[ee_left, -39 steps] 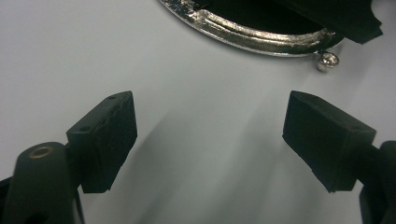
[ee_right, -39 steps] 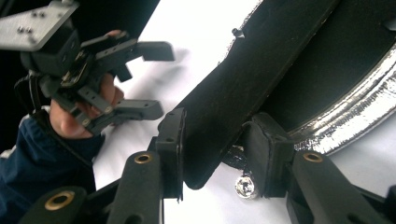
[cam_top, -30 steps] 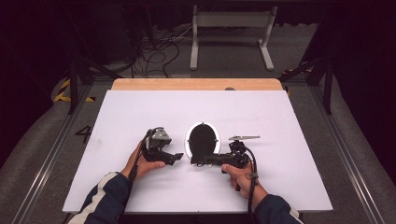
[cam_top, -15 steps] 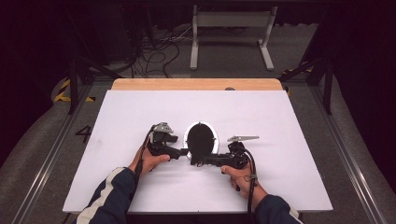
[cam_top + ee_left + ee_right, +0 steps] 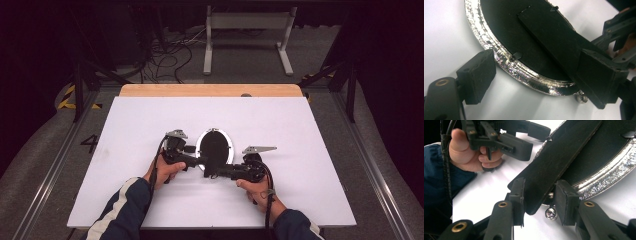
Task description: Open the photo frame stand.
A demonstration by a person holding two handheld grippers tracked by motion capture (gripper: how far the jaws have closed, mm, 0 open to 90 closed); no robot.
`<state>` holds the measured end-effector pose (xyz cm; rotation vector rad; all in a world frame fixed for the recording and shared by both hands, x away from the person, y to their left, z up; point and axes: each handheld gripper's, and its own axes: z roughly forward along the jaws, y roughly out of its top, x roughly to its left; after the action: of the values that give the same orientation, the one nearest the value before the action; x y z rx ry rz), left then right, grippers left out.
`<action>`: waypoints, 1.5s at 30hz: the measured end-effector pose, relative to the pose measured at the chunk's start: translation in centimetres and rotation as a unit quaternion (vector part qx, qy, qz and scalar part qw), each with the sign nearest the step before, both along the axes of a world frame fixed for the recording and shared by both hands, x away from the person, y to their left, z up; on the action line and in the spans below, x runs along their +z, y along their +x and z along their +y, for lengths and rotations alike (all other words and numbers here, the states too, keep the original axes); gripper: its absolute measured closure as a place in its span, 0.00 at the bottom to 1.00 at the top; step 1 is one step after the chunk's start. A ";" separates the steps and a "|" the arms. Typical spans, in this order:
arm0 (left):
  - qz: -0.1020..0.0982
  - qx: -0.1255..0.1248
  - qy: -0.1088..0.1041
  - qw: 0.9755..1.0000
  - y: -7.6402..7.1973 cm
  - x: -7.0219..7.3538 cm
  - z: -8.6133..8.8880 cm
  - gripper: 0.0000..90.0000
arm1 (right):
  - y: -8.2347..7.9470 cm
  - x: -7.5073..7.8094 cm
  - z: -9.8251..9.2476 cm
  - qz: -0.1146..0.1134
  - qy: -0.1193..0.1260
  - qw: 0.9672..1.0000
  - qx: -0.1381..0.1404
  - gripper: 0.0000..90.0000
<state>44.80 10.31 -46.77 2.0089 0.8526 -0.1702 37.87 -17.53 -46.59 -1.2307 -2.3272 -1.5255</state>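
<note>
A: While the right gripper [image 5: 537,197] has its jaws closed on the black stand strut [image 5: 554,162] at the back of the oval picture frame [image 5: 215,148], where does the left one sit?

B: The left gripper [image 5: 541,77] is spread open around the frame's near edge. One pad [image 5: 477,75] lies outside the silver rim [image 5: 506,66], just beside it but not touching; the other jaw lies over the same strut on the frame's black back. It grips nothing yet.

A: And a second ago?

B: In the high view the left gripper [image 5: 181,150] stood off to the frame's left, with bare tabletop [image 5: 300,125] between them. Now it has closed in until its jaws straddle the rim. The right gripper [image 5: 235,172] has hardly shifted; it holds from the frame's lower end as before.

A: So what does that mean for the work?

B: I judge that the right gripper is steadying or lifting the strut while the left comes in to take the frame itself, perhaps to open the stand and set the frame upright. The frame lies face down near the middle of the tabletop, closer to the person. A small silver foot [image 5: 550,213] shows at its lower edge, between the right jaws.

A: Any risk?

B: The rim looks slick and curved; an open jaw closing on it could slip off.
</note>
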 end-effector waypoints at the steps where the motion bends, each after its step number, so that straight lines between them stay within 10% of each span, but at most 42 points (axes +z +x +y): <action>1: 0.004 0.007 -0.004 1.000 0.0 0.0 0.0 0.15 | 0.0 0.0 0.0 -0.003 -0.001 1.000 0.001 0.70; 13: 0.034 0.018 -0.039 0.999 0.5 -0.2 0.0 0.16 | -0.8 0.4 0.2 -0.054 -0.023 0.998 0.027 0.70; 22: 0.019 -0.003 -0.037 0.999 0.3 -0.1 0.2 0.28 | -1.0 0.6 0.1 -0.079 -0.041 0.995 0.046 0.70; 27: -0.013 -0.004 -0.048 0.999 0.2 0.4 1.1 0.58 | -1.3 0.6 0.0 -0.090 -0.068 0.993 0.046 0.70; 35: -0.084 -0.024 -0.060 0.994 -0.8 2.0 1.2 0.69 | -1.1 0.5 -0.2 -0.085 -0.066 0.993 0.038 0.70; 45: -0.177 -0.040 -0.031 0.983 -2.7 3.4 0.9 0.71 | -1.3 0.8 -0.7 -0.085 -0.049 0.994 0.047 0.75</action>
<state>42.12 11.20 -43.34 1.9379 0.5350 0.1121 36.61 -18.21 -45.83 -1.0314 -2.5553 -1.5573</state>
